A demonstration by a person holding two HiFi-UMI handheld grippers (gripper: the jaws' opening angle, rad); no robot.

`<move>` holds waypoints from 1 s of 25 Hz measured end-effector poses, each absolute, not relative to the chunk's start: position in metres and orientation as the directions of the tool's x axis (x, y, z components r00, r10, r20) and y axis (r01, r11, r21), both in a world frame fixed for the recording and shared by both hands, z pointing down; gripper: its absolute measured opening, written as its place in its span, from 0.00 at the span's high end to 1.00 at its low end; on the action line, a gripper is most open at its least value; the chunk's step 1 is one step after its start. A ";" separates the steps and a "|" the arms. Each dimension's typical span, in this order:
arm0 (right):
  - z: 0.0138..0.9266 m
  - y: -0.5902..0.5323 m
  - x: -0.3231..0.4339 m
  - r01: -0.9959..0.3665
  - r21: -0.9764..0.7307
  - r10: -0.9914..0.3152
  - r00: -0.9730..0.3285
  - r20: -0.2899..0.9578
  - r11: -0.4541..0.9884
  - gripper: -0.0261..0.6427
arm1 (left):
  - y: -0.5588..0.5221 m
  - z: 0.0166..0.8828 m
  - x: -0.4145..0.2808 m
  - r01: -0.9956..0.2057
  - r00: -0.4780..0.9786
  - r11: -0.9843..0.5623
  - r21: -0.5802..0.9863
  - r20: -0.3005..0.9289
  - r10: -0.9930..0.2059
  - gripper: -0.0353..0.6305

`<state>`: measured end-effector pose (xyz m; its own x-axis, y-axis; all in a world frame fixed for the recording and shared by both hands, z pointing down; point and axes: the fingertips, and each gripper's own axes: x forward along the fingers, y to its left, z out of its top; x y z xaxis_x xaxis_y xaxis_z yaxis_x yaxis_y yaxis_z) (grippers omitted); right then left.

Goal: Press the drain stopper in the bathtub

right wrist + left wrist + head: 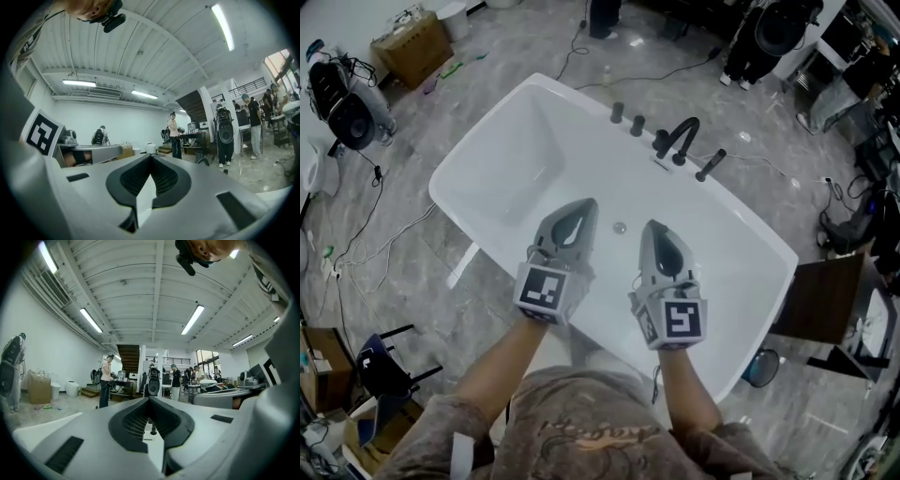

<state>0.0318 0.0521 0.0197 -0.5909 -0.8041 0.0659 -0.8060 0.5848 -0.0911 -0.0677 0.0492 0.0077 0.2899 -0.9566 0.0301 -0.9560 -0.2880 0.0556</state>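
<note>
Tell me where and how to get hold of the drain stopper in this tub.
The drain stopper is a small round cap lying flat on the bathtub floor, with no stem or raised edge visible to pinch. It is probably better pressed than gripped: come straight down onto the centre of its top face with the shut tips of the right gripper.

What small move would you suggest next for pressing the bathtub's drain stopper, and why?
Probably tilt the right gripper down toward the drain stopper. It and the left gripper are held over the bathtub, both shut and empty, and the stopper shows between their tips, untouched.
</note>
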 end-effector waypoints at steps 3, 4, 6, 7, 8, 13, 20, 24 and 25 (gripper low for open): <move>0.030 0.037 0.018 -0.816 -0.107 -0.812 -0.577 0.085 0.568 0.96 | 0.029 0.017 -0.071 -0.942 0.332 -0.329 0.068 0.044 -0.942 0.94; 0.032 0.029 0.015 -0.820 -0.105 -0.818 -0.570 0.079 0.562 0.96 | 0.021 0.020 -0.072 -0.937 0.346 -0.343 0.071 0.047 -0.937 0.94; 0.036 0.013 0.011 -0.831 -0.107 -0.831 -0.553 0.061 0.546 0.96 | 0.004 0.025 -0.075 -0.928 0.370 -0.366 0.071 0.052 -0.928 0.94; 0.039 0.005 0.011 -0.838 -0.112 -0.838 -0.543 0.056 0.535 0.96 | -0.005 0.029 -0.076 -0.924 0.381 -0.377 0.069 0.052 -0.923 0.94; 0.044 -0.003 0.011 -0.844 -0.115 -0.845 -0.531 0.055 0.523 0.96 | -0.014 0.033 -0.077 -0.919 0.392 -0.388 0.069 0.051 -0.919 0.94; 0.083 -0.030 0.009 -0.876 -0.105 -0.871 -0.480 0.099 0.471 0.96 | -0.049 0.066 -0.083 -0.897 0.440 -0.435 0.085 0.054 -0.896 0.94; 0.145 -0.065 0.005 -0.903 -0.102 -0.902 -0.425 0.077 0.417 0.96 | -0.090 0.132 -0.080 -0.867 0.496 -0.490 0.092 0.056 -0.867 0.94; 0.190 -0.078 0.001 -0.911 -0.103 -0.908 -0.408 0.092 0.399 0.96 | -0.104 0.171 -0.080 -0.855 0.516 -0.512 0.083 0.044 -0.855 0.94; 0.201 -0.080 0.000 -0.913 -0.106 -0.909 -0.405 0.097 0.395 0.96 | -0.106 0.181 -0.080 -0.853 0.521 -0.517 0.078 0.040 -0.853 0.94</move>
<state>0.0004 -0.0801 0.2009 -0.4047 -0.9094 0.0966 -0.9126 0.3949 -0.1055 -0.0796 -0.1062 0.1808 0.5206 -0.8528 0.0397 -0.8525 -0.5168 0.0778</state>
